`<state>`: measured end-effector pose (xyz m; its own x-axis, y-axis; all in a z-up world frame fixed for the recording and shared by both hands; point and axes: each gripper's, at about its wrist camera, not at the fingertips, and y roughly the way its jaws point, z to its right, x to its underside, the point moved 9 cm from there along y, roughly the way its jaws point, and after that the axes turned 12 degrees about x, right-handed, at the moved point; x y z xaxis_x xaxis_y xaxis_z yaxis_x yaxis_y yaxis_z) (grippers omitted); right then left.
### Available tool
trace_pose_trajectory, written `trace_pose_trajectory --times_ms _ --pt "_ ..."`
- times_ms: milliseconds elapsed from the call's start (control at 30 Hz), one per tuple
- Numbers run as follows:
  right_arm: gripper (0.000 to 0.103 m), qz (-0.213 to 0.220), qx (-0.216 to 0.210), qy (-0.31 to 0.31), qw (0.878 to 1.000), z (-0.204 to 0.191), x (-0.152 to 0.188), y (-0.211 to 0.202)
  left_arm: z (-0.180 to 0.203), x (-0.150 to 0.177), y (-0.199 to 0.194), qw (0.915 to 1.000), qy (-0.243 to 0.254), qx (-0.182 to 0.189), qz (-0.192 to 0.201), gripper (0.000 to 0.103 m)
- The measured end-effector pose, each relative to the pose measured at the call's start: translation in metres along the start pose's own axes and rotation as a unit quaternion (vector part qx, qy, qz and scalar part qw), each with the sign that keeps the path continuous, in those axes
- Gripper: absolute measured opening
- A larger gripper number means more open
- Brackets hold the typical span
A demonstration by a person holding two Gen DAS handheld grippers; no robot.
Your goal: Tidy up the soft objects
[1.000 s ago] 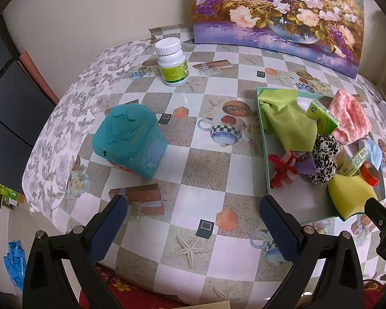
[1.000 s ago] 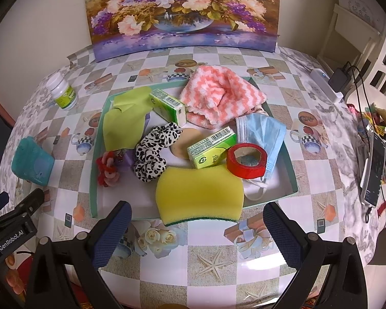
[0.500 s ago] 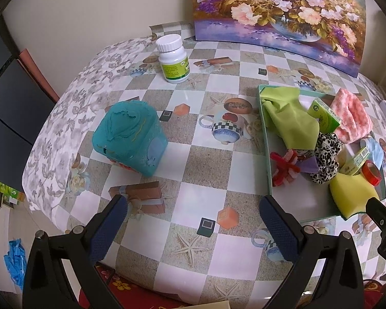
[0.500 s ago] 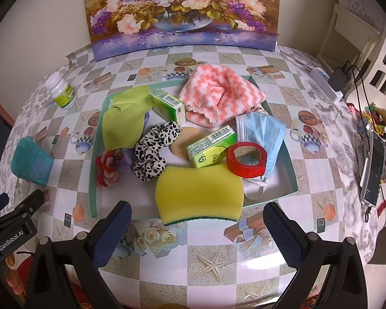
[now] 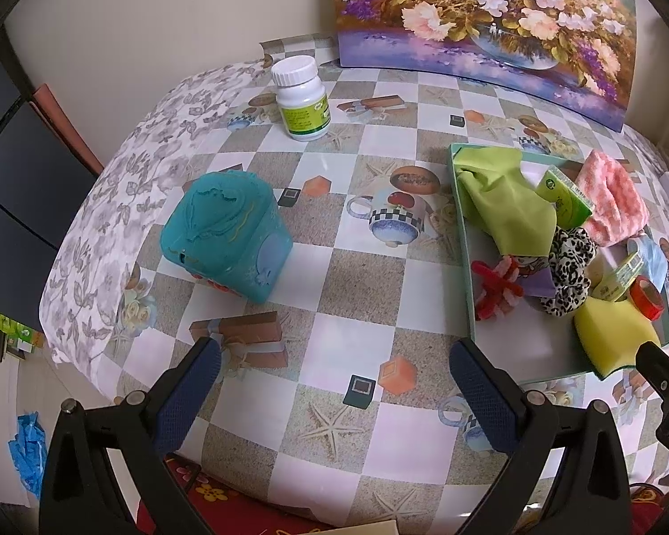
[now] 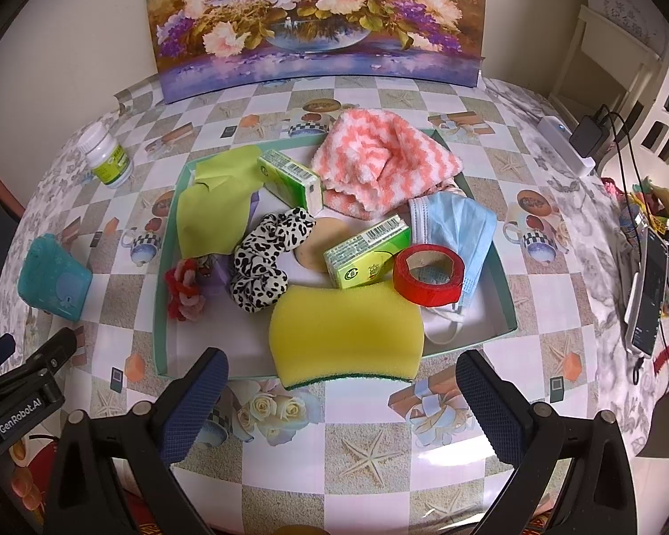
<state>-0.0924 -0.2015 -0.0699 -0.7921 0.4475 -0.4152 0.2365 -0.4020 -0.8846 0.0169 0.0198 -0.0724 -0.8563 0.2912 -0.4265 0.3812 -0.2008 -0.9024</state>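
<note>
A shallow teal tray holds a yellow sponge, a pink-white striped cloth, a lime cloth, a leopard scrunchie, a red hair tie, a blue face mask, two green tissue packs and a red tape roll. My right gripper is open and empty, just in front of the sponge. My left gripper is open and empty over bare tablecloth, left of the tray.
A teal plastic box and a white pill bottle stand left of the tray. A flower painting leans at the back. A power strip, cables and a phone lie at the right. The table edge drops off at the left.
The left view has shifted slightly, so the table contents sit a little lower and nearer. The right gripper and the tray contents have barely moved.
</note>
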Motion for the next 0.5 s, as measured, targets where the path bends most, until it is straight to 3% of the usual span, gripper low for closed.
trace_pose_trajectory --times_ms 500 --pt "0.103 -0.001 0.001 -0.001 1.0 -0.0003 0.0013 0.0008 -0.0032 0.0 0.0004 1.0 -0.005 -0.001 -0.002 0.102"
